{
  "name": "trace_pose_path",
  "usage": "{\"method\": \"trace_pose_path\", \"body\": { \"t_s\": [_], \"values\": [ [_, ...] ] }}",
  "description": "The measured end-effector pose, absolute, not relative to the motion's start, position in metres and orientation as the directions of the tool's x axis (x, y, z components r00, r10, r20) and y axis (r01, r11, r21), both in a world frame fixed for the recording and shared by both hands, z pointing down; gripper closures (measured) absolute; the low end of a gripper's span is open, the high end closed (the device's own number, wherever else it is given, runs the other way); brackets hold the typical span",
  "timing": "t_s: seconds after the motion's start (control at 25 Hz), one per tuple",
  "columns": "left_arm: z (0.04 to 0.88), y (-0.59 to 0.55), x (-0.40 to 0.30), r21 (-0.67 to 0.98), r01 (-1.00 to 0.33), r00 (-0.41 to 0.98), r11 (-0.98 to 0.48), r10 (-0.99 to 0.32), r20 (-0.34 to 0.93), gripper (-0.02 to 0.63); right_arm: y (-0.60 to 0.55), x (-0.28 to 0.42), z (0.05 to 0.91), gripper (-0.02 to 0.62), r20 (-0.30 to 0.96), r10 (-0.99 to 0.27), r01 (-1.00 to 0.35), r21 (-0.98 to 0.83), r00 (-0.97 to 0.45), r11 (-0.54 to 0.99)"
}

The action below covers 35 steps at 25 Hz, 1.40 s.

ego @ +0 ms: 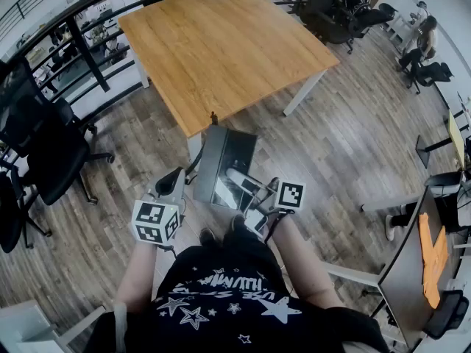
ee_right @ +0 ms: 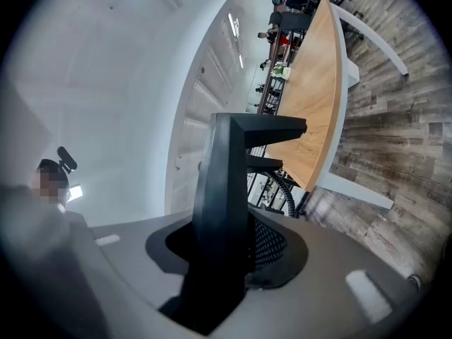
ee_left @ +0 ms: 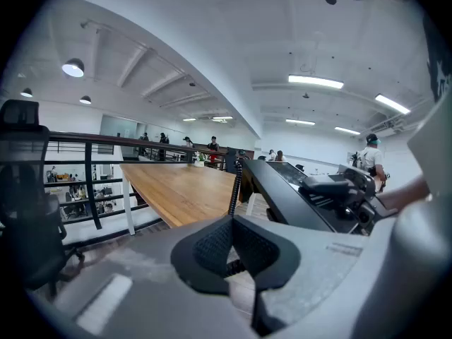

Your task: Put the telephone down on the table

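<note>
Right gripper (ego: 249, 190) was clamped on the telephone (ego: 223, 164), near its close end. The telephone hung over the floor just short of the table (ego: 221, 50) corner, long axis pointing at it, table dead ahead. Left gripper (ego: 171, 188) was closed and looked empty, just left of the telephone.

Lighting is bright and even. The sources are the ceiling light strips (ee_left: 316, 82) and round lamps (ee_left: 73, 68) overhead. The tabletop (ego: 221, 43) is evenly lit. Shadows on the wood floor (ego: 346, 160) are faint and diffuse. The telephone (ego: 224, 164) shows a bright reflected patch on its near end. All views bend strongly: the railing (ego: 88, 20) curves toward the edge. Both gripper views have black corners, and surfaces closest to the lens are out of focus.
</note>
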<state>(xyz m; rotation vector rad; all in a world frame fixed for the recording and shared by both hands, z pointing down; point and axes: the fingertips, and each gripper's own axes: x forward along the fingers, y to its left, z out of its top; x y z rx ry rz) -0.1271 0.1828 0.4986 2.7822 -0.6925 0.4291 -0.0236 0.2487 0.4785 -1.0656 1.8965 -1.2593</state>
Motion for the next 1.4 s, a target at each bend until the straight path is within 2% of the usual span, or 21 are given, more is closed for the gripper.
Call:
{"method": "trace_pose_path", "body": {
  "t_s": [0.88, 1.4],
  "values": [
    [0.496, 0.168, -0.146, 0.193, -0.528, 0.827, -0.827, -0.451, 0.335, 0.604, 0.218, -0.031, 0.470, 0.436, -0.053, -0.856, -0.306, -0.921, -0.515, 0.242],
    [0.508, 0.125, -0.120, 0.192, -0.538, 0.813, -0.821, -0.445, 0.375, 0.604, 0.173, 0.015, 0.483, 0.434, -0.036, -0.872, -0.296, -0.933, -0.488, 0.204]
  ]
}}
